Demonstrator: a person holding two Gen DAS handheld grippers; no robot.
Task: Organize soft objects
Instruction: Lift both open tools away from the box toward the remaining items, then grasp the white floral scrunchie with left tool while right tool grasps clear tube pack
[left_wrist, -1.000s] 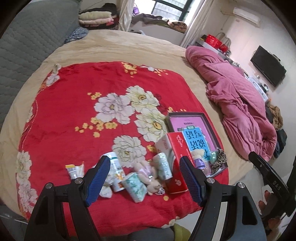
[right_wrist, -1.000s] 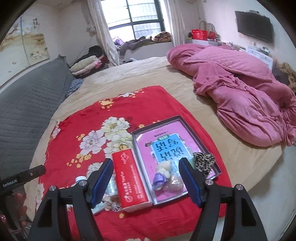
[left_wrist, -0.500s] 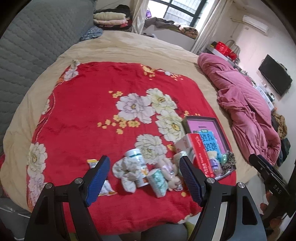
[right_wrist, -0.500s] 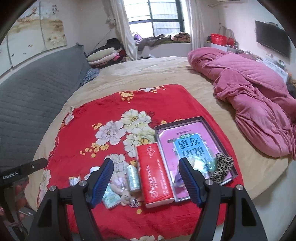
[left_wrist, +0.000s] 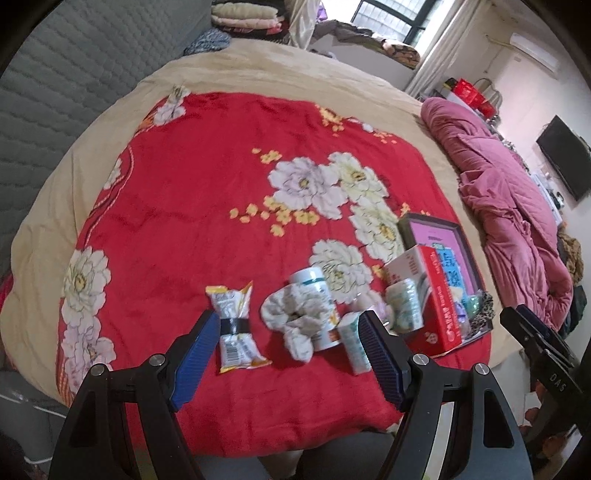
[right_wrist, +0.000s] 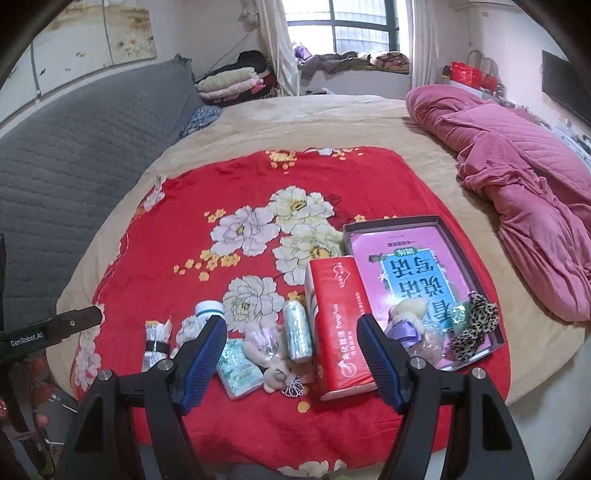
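Both my left hand-held gripper (left_wrist: 286, 334) and right hand-held gripper (right_wrist: 291, 341) hang released and empty above the soft things clustered beside the red tissue pack (right_wrist: 338, 332) on the red flowered blanket (right_wrist: 221, 192).

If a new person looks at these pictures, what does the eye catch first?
First the red flowered blanket spread over the bed. Then the clutter at its near edge: a red tissue pack beside a shallow tray holding a pink book. A crumpled pink quilt lies at right.

Snack packet (left_wrist: 235, 328) left of sock (left_wrist: 291, 319), tissue box (right_wrist: 338, 325) beside tray (right_wrist: 491, 295), all on blanket (left_wrist: 207, 206)
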